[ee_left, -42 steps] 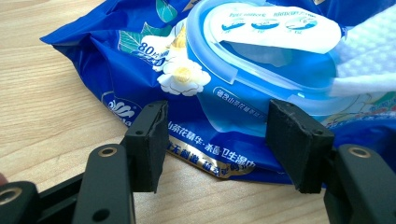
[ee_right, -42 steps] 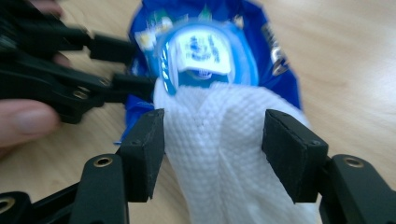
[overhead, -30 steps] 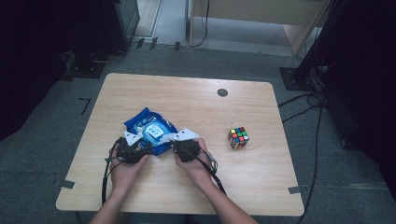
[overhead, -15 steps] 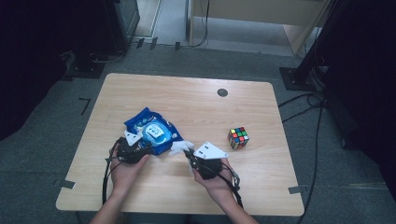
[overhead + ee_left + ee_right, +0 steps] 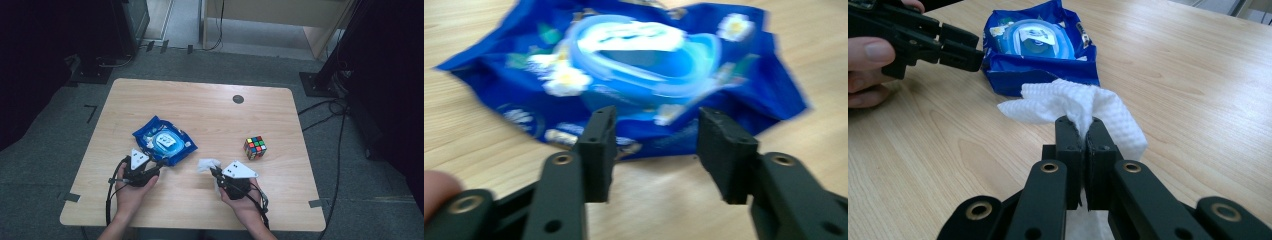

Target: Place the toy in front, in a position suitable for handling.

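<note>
Right hand-held gripper (image 5: 1084, 131) pinches a white wipe (image 5: 1075, 105), drawn clear of the blue wipe pack (image 5: 164, 140), which lies up-left on the worktop (image 5: 210, 107). Left hand-held gripper (image 5: 656, 132), jaws just narrowing but empty, sits nearest the pack's near edge.

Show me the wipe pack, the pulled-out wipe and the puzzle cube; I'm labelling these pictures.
wipe pack (image 5: 165, 141), high view, on its pale blue lid.
wipe (image 5: 1073, 102), right gripper view, on the bunched white sheet.
puzzle cube (image 5: 255, 147), high view, on its top face.
</note>
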Tool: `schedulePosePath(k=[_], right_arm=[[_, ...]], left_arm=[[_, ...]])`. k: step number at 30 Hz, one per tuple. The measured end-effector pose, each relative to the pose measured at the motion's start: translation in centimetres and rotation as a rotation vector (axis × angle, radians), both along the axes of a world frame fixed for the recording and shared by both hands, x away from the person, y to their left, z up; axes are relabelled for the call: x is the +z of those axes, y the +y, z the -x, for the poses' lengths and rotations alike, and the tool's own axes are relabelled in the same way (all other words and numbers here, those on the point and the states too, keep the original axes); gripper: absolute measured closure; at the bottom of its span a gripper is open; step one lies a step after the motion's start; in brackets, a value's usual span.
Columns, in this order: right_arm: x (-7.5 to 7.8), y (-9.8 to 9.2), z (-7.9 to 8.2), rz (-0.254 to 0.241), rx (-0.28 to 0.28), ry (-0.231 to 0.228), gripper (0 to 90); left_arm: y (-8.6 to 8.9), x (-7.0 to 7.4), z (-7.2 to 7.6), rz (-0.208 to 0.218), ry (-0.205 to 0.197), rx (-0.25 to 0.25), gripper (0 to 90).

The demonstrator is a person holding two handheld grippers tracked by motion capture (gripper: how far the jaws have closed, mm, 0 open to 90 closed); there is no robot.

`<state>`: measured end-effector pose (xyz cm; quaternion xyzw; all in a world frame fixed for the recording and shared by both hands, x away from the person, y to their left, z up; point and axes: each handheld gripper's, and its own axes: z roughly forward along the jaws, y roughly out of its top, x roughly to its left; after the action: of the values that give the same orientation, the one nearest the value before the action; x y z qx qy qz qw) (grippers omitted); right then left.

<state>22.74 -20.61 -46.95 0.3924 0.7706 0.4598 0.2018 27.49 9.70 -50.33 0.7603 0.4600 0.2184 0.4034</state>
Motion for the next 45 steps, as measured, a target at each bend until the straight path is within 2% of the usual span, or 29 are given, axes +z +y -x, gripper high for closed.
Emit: schedulePosePath(k=[2, 5, 8, 11, 14, 18, 22, 25, 33, 35, 37, 39, 45], right_arm=[[-0.1, -0.1, 0.0, -0.001, 0.0, 0.001, 88.0], [-0.1, -0.1, -0.1, -0.003, -0.003, 0.002, 88.0], [-0.2, -0.2, -0.2, -0.009, -0.001, 0.005, 88.0], [-0.2, -0.2, -0.3, -0.011, 0.002, 0.007, 87.9], [-0.2, -0.1, -0.2, -0.014, 0.005, 0.009, 87.9], [-0.3, -0.1, -0.2, -0.015, 0.007, 0.008, 87.9], [-0.3, 0.0, -0.1, -0.016, 0.007, 0.003, 87.9], [-0.2, 0.0, 0.0, -0.019, 0.012, -0.007, 87.9], [-0.9, 0.3, -0.1, -0.004, 0.019, 0.008, 86.4], [-1.1, 0.2, -0.2, -0.009, 0.02, 0.019, 80.2], [-1.1, 0.1, -0.2, -0.035, 0.033, 0.034, 67.2], [-0.9, 0.1, -0.2, -0.04, 0.035, 0.031, 56.4], [0.3, -0.8, -0.4, -0.074, 0.041, 0.018, 43.1]], left_arm=[[-0.7, 0.1, 0.2, 0.011, -0.006, -0.046, 60.0], [-1.9, 0.0, 0.5, -0.012, -0.015, -0.094, 63.9], [-2.8, -0.3, 0.0, -0.044, -0.003, -0.101, 65.2], [-3.2, -0.6, -0.9, -0.05, 0.041, -0.085, 64.3], [-3.2, -0.8, -1.6, -0.071, 0.061, -0.052, 62.2], [-2.4, -0.8, -2.4, -0.065, 0.068, 0.014, 58.6], [-1.2, -0.7, -2.8, -0.029, 0.074, 0.056, 56.6], [-0.8, -0.6, -2.2, -0.002, 0.051, 0.038, 54.0], [-1.5, -0.2, 0.6, 0.0, -0.028, -0.066, 49.8], [-1.9, 0.0, 0.8, 0.008, -0.045, -0.079, 49.4], [-2.1, 0.0, 0.9, 0.019, -0.049, -0.095, 49.0], [-2.3, -0.1, 1.0, 0.007, -0.049, -0.104, 48.7], [-2.2, -0.2, 1.0, 0.014, -0.047, -0.103, 48.4]])
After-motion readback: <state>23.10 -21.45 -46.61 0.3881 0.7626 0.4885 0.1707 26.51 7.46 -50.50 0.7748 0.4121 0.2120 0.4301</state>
